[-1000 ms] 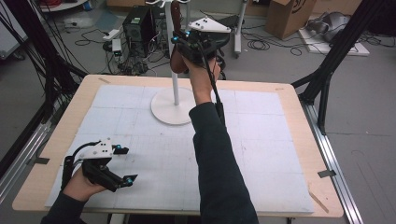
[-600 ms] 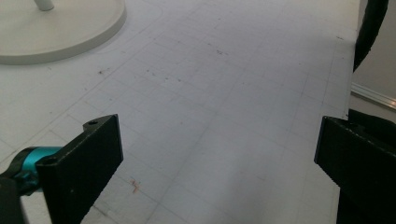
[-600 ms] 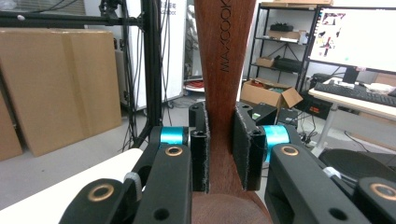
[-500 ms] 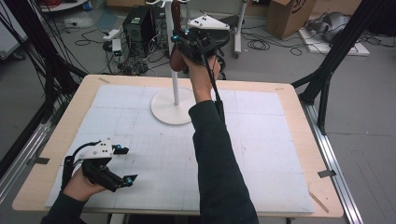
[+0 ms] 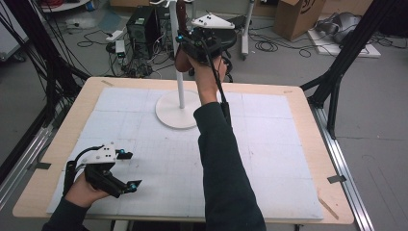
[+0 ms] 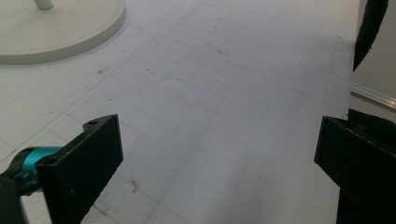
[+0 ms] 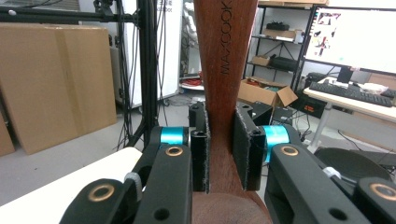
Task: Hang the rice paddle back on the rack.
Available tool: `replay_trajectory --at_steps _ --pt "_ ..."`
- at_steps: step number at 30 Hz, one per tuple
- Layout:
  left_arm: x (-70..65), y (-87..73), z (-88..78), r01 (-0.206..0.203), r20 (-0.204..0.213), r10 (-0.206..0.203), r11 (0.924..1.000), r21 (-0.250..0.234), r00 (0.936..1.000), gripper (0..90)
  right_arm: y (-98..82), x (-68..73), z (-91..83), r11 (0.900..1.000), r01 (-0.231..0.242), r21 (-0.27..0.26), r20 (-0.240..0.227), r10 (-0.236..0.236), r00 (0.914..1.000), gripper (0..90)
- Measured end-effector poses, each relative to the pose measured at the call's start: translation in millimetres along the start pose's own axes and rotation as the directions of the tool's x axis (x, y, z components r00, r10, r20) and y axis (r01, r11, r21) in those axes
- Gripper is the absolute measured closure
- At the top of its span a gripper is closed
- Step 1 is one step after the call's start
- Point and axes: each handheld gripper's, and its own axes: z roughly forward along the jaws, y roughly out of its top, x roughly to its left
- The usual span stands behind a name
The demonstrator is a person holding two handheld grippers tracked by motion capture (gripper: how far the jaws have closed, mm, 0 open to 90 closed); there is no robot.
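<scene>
Gripping wooden utensil handle [image 7: 225,70], long axis upright betw jaws; R gripper [image 5: 185,43] raised by stand [image 5: 180,103] | L gripper [image 5: 126,169] jaws open; resting on bench [image 5: 308,144]

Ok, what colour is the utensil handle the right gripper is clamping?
Dark reddish-brown wood, the wooden handle carrying embossed lettering; clearest in the right gripper view, between the right gripper jaws.

A white mat [image 5: 269,159] with a faint grey grid is covering the pale wooden surface [image 5: 308,103]. The round stand [image 5: 175,115] is showing off-white. Both tongs, left [image 5: 129,169] and right [image 7: 219,154], are showing black with teal accents, and the wooden utensil [image 7: 225,56] is glowing reddish-brown with dark lettering.
</scene>
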Motion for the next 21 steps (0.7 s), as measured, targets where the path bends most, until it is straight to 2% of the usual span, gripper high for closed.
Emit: replay_trajectory --at_steps 4,16,21 --pt "0.3 0.1 -0.3 -0.001 -0.001 0.001 1.0 -0.001 1.0 1.7 -0.1 0.5 0.5 1.0 -0.007 -0.001 -0.003 0.007 1.0 78.9" --pt "0.2 0.1 -0.5 -0.001 0.002 0.001 1.0 -0.001 1.0 1.7 2.6 -0.7 0.9 1.0 0.017 0.013 -0.012 -0.017 0.9998 78.9" --pt "-0.4 0.2 0.2 -0.004 0.002 0.004 1.0 0.002 1.0 1.7 3.6 -3.7 1.1 1.0 0.005 0.022 -0.009 -0.005 0.9999 78.9"
